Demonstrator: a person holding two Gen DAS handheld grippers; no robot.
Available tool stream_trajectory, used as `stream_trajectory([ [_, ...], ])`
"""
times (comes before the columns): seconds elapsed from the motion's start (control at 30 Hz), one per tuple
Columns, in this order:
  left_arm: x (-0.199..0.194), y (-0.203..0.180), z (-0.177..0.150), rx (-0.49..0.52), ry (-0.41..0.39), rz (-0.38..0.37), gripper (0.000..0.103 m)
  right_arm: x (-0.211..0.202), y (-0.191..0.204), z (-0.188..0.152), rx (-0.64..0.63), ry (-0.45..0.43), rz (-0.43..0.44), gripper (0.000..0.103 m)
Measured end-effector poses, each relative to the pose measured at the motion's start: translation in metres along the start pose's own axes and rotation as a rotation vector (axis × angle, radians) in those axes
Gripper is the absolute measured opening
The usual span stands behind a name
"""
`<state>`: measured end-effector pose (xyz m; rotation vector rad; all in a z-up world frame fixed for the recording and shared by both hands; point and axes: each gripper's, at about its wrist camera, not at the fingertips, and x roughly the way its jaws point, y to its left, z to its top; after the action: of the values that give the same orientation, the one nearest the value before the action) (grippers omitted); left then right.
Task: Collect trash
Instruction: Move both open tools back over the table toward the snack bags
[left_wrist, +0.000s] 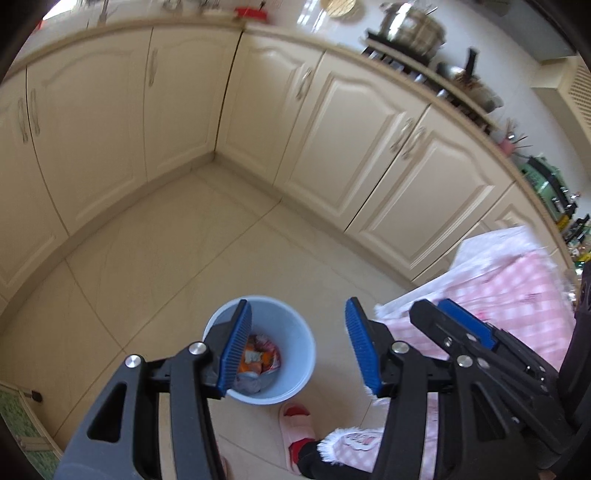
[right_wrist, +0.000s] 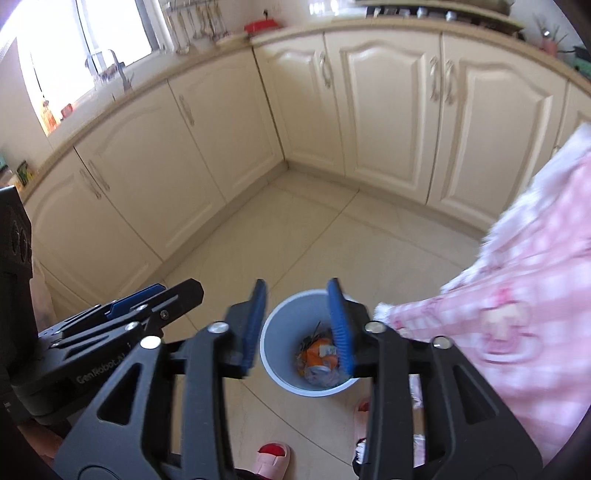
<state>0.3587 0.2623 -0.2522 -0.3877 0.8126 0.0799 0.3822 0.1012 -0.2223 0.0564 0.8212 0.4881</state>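
Observation:
A light blue trash bin (left_wrist: 291, 332) stands on the tiled kitchen floor, also in the right wrist view (right_wrist: 284, 332). Inside lies trash: orange wrappers (left_wrist: 258, 360) and crumpled pieces (right_wrist: 319, 356). My left gripper (left_wrist: 299, 347) is open and empty, held above the bin. My right gripper (right_wrist: 299, 325) is open and empty, also above the bin. The right gripper shows at the right of the left wrist view (left_wrist: 461, 325), and the left gripper at the left of the right wrist view (right_wrist: 147, 299).
Cream cabinets (left_wrist: 184, 110) form a corner behind the bin. The person's pink checked clothing (right_wrist: 517, 295) fills the right side. Pink slippers (left_wrist: 295, 432) stand close to the bin. A countertop (left_wrist: 424, 51) holds pots and utensils.

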Motion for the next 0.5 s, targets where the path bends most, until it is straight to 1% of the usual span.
stream_trajectory([
  [0.07, -0.026, -0.019, 0.003, 0.024, -0.045, -0.024, 0.054, -0.034, -0.004, 0.004, -0.001, -0.039, -0.006, 0.043],
  [0.1, -0.035, -0.026, 0.004, 0.035, -0.061, -0.032, 0.057, -0.051, -0.008, 0.004, 0.001, -0.061, -0.013, 0.043],
  [0.13, -0.051, -0.04, 0.004, 0.054, -0.091, -0.051, 0.06, -0.075, -0.016, 0.004, 0.01, -0.09, -0.027, 0.043],
  [0.2, -0.07, -0.064, 0.003, 0.084, -0.124, -0.088, 0.061, -0.11, -0.03, 0.002, 0.026, -0.133, -0.054, 0.045],
  [0.23, -0.081, -0.082, 0.002, 0.109, -0.132, -0.117, 0.062, -0.13, -0.04, 0.001, 0.037, -0.156, -0.069, 0.047],
  [0.3, -0.095, -0.117, -0.003, 0.167, -0.136, -0.166, 0.062, -0.161, -0.058, -0.003, 0.058, -0.19, -0.091, 0.047],
  [0.33, -0.099, -0.132, -0.006, 0.19, -0.137, -0.177, 0.064, -0.183, -0.072, -0.006, 0.071, -0.212, -0.111, 0.047],
  [0.43, -0.109, -0.191, -0.019, 0.298, -0.128, -0.219, 0.065, -0.23, -0.108, -0.016, 0.111, -0.258, -0.17, 0.049],
  [0.5, -0.111, -0.224, -0.029, 0.349, -0.114, -0.246, 0.065, -0.255, -0.132, -0.024, 0.13, -0.277, -0.21, 0.05],
])
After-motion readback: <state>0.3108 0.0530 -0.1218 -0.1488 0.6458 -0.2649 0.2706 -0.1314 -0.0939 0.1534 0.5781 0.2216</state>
